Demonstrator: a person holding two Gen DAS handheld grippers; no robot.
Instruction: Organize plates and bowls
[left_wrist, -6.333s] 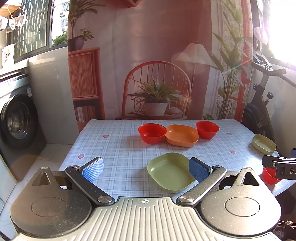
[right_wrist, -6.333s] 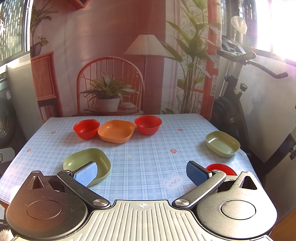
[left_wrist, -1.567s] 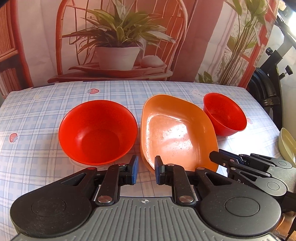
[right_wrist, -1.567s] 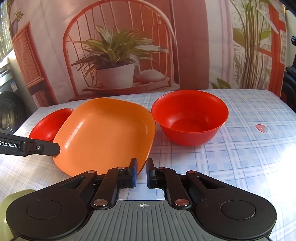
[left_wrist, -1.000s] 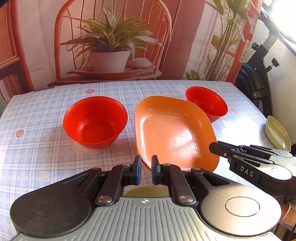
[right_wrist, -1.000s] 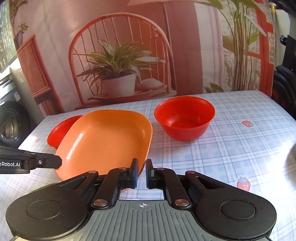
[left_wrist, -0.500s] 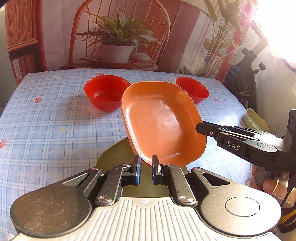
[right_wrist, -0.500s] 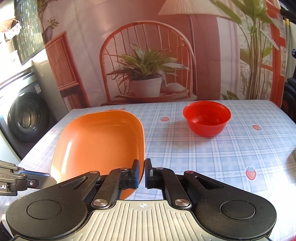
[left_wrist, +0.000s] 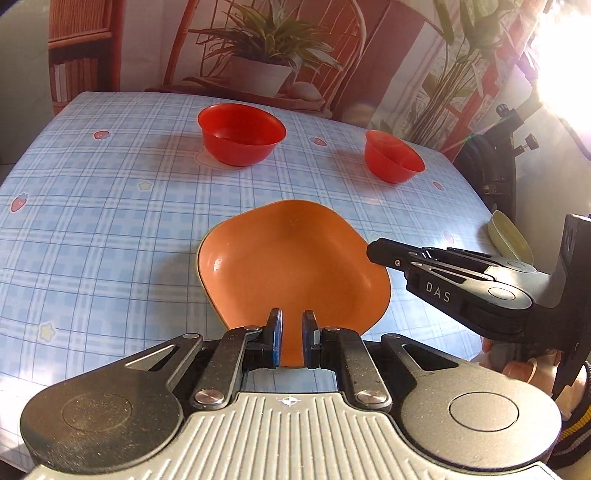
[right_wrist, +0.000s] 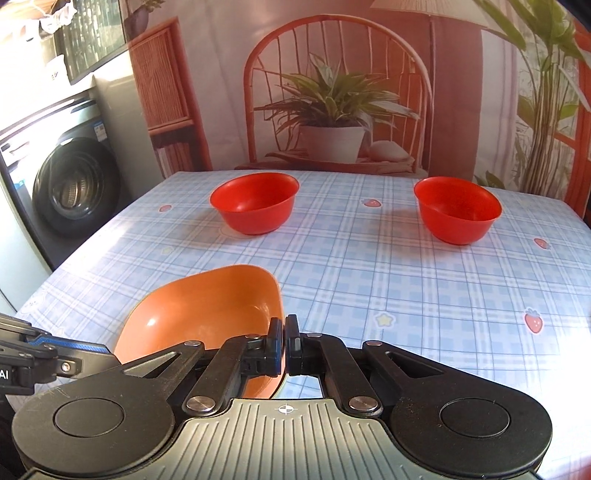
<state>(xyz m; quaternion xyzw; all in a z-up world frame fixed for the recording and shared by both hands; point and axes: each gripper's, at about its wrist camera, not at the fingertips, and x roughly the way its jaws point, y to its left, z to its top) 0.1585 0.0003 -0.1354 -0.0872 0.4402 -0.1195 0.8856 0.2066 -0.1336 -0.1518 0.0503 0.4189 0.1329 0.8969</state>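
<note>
An orange plate (left_wrist: 291, 266) lies low over the checked tablecloth (left_wrist: 110, 221), held from two sides. My left gripper (left_wrist: 291, 338) is shut on its near rim. My right gripper (right_wrist: 284, 345) is shut on its right rim, and it shows in the left wrist view (left_wrist: 373, 253) at the plate's right edge. The plate also shows in the right wrist view (right_wrist: 207, 314). The green plate seen earlier is hidden under the orange one. Two red bowls (left_wrist: 242, 133) (left_wrist: 393, 157) stand at the far side of the table.
A small green dish (left_wrist: 509, 236) sits at the table's right edge. A washing machine (right_wrist: 70, 184) stands left of the table. An exercise bike (left_wrist: 502, 158) stands to the right. A printed backdrop hangs behind the table.
Both grippers have carried the orange plate toward the near side and lowered it from tilted to flat, over where the green plate lay. The red bowls have stayed in place.
</note>
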